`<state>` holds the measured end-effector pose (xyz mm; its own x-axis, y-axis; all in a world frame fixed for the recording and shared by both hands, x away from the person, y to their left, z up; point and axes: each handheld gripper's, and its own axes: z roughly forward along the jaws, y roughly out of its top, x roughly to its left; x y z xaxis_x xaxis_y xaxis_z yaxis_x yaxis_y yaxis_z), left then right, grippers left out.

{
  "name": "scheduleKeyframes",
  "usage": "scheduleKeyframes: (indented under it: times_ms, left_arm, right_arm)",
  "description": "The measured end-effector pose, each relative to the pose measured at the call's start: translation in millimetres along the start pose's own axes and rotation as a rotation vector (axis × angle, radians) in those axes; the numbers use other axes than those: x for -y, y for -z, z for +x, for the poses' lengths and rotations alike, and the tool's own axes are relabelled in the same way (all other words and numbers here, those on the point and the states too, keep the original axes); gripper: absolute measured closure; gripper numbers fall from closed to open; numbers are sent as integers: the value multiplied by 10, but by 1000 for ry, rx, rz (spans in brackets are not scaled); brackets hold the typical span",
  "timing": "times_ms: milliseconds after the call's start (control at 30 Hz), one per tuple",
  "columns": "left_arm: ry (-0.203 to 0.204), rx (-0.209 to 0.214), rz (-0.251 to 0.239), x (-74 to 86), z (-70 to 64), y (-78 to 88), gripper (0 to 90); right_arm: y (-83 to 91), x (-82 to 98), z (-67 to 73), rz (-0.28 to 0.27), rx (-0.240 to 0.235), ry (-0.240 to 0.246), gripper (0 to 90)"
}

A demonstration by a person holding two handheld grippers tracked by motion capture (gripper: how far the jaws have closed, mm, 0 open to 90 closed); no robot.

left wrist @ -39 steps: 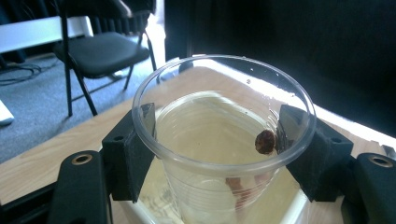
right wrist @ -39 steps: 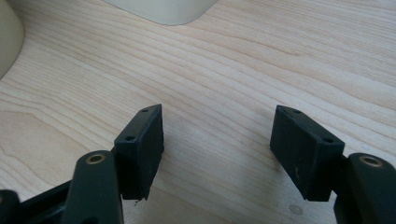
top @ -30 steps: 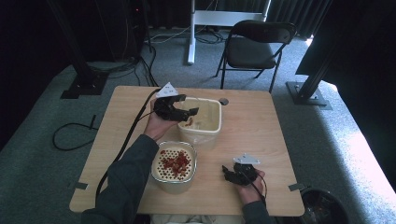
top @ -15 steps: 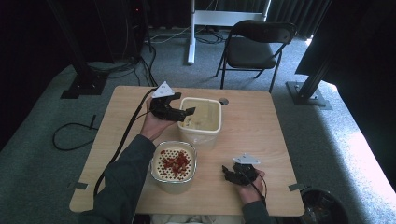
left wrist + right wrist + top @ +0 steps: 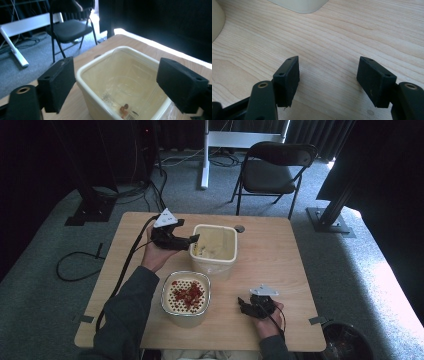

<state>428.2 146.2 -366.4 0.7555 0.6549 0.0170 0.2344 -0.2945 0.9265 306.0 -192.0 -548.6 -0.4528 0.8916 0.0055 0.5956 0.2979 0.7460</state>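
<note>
The cream plastic tub (image 5: 215, 249) is standing upright just above the middle of the high view, on the wooden desk (image 5: 280, 255). In the left gripper view the tub (image 5: 120, 82) is taking up the lower centre, its near rim lying between the two black jaws; a few small reddish-brown bits (image 5: 124, 110) are lying on its bottom beside a printed label.

The left tool (image 5: 192, 240) is hovering at the tub's left rim in the high view, held in the person's left hand (image 5: 156, 255), its grey three-cornered plate (image 5: 165, 219) pointing toward the upper left. Its jaws have just been closing somewhat, yet they are standing apart with the tub's rim and wall between them, and neither pad is pressing on the plastic.

Just below the tub, a round cream colander-like bowl (image 5: 186, 296) is sitting on the desk, carrying a heap of red pieces (image 5: 187, 292) on its perforated insert.

The right tool (image 5: 245, 306) is lying low at the lower right of the desk, well apart from both containers, with the right hand (image 5: 267, 320) behind it. In the right gripper view its jaws are gaping over bare wood grain (image 5: 332, 37), gripping nothing.

Beyond the desk, at the top of the high view, a black folding chair (image 5: 272, 167) is standing on grey carpet.
</note>
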Motion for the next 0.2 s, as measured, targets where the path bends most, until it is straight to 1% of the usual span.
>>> scheduleKeyframes:
  times_ms: [67,133,200]
  left_arm:
    - [-3,-18,20,49,33,45,174]
    - [-4,-43,21,113,64,104,175]
    - [12,-57,19,181,114,164,184]
  right_arm:
    - [-7,-7,-10,1,-5,4,325]
    - [-24,-22,-30,4,-11,7,306]
    - [-52,-46,-67,5,-9,10,288]
